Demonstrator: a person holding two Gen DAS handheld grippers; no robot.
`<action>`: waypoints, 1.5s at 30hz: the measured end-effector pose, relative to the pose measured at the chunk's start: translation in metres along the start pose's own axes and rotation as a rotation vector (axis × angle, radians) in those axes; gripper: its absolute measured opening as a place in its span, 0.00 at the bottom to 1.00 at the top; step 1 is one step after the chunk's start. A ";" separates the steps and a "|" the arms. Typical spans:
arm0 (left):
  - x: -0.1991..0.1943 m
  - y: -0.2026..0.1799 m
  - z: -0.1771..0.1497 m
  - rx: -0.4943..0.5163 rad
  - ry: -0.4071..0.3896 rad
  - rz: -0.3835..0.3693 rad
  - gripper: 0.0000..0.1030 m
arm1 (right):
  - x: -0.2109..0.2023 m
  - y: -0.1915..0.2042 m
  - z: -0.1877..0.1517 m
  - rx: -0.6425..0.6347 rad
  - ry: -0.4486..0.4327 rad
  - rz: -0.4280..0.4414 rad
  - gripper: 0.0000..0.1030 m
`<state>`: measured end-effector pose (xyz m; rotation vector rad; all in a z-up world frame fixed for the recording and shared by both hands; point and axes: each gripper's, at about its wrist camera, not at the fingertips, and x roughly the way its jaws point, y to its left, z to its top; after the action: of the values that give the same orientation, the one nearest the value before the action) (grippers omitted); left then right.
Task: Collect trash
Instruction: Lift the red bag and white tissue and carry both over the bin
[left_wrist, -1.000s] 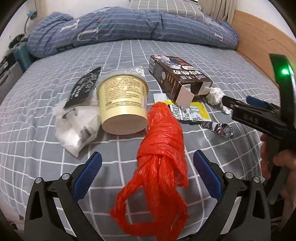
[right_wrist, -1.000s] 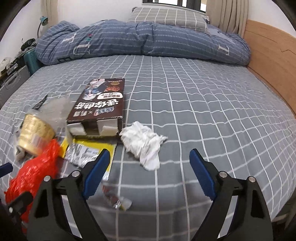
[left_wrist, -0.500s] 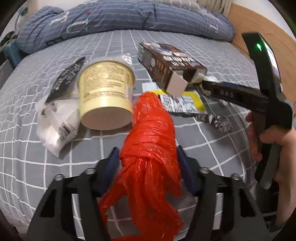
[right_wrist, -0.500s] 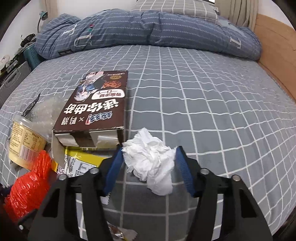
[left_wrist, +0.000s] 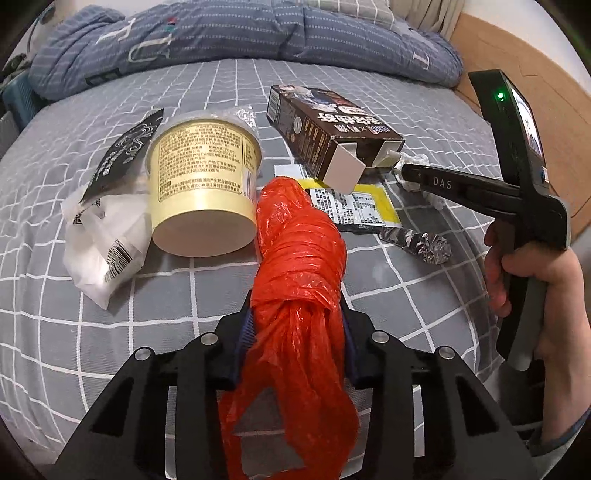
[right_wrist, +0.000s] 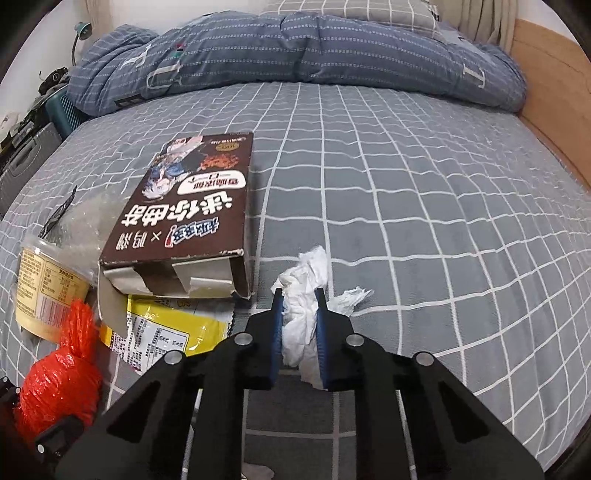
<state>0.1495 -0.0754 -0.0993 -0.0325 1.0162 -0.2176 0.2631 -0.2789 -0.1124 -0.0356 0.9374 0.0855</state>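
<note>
On the bed (left_wrist: 221, 81): cup (left_wrist: 203, 184) at centre, carton (left_wrist: 328, 140) at 2 o'clock, knotted bag (left_wrist: 299, 243) at 5, wrapper (left_wrist: 103, 236) at 8.

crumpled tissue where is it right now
In the right wrist view the crumpled tissue sits low and centre, pinched in the jaws of the right gripper on the grey checked bedsheet, just right of the brown box's open end.

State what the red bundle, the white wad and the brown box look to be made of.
Red bundle: thin glossy plastic film, translucent and wrinkled. White wad: likely matte tissue paper, softly crumpled. Brown box: printed cardboard; its torn flaps show a pale inside.
</note>
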 end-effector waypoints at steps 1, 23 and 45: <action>0.000 0.000 0.001 -0.001 -0.001 -0.001 0.37 | -0.003 -0.001 0.001 0.002 -0.008 -0.005 0.14; -0.045 0.010 0.007 -0.008 -0.093 0.026 0.37 | -0.087 0.026 -0.014 -0.066 -0.132 0.001 0.14; -0.084 0.012 -0.009 -0.028 -0.149 0.045 0.37 | -0.162 0.045 -0.055 -0.051 -0.189 0.022 0.14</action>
<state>0.1016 -0.0470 -0.0350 -0.0509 0.8707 -0.1575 0.1191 -0.2469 -0.0137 -0.0637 0.7467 0.1310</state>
